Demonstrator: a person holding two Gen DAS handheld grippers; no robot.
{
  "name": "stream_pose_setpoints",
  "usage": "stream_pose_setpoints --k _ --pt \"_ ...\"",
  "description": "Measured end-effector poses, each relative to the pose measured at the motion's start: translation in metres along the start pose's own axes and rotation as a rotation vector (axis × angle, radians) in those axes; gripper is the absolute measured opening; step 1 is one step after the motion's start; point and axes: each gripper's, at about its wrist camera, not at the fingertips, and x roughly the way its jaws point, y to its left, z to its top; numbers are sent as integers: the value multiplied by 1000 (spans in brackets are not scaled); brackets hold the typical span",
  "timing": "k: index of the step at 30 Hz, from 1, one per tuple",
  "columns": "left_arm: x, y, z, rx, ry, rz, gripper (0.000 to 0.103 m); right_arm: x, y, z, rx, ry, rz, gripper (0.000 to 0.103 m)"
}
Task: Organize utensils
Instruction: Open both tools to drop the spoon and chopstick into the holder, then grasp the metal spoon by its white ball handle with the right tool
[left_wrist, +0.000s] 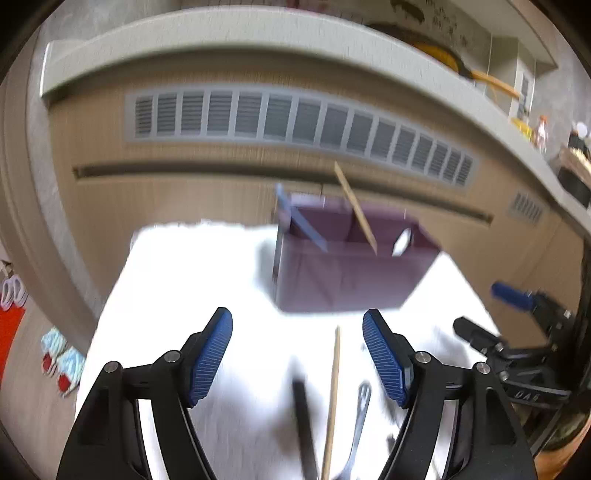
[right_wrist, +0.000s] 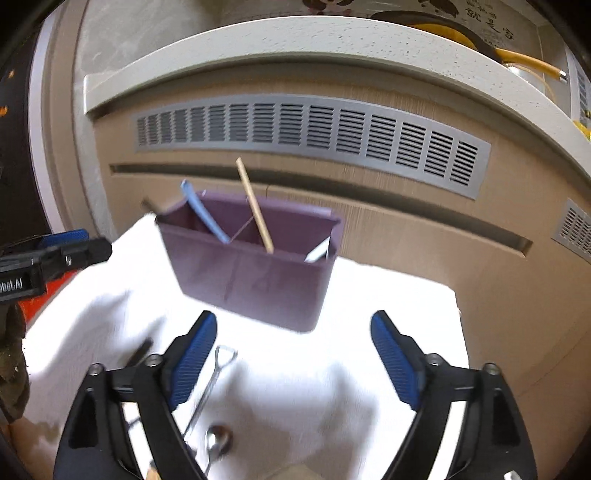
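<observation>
A purple utensil caddy stands on a white cloth. It holds a blue utensil, a wooden chopstick and a white-handled piece. My left gripper is open and empty above a loose wooden chopstick, a black utensil and a metal fork. My right gripper is open and empty; a metal utensil and a spoon lie by its left finger. The right gripper also shows in the left wrist view.
A wood-panelled cabinet with a grey vent grille rises behind the cloth, under a pale counter edge. Slippers and a red mat lie on the floor at left.
</observation>
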Motion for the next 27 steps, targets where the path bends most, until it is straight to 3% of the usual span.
stream_pose_setpoints --k 2,7,12,16,17,19,27 --pt "-3 1 -17 3 38 10 76 -4 6 -10 -17 6 -22 99" --pt "-14 9 -48 15 75 47 81 -5 25 -33 -73 110 -60 100" --pt "-22 15 -66 13 100 46 85 -26 37 -60 -112 200 51 100" --pt "-22 12 -71 1 117 24 85 -47 39 -84 -43 299 271 56" --pt "-22 10 -70 2 118 23 85 -49 41 -89 -28 317 303 49" --pt "-25 7 -71 4 112 17 85 -54 48 -101 -24 340 331 44" --pt "-51 -3 -74 29 77 41 86 -51 63 -115 -51 308 280 32"
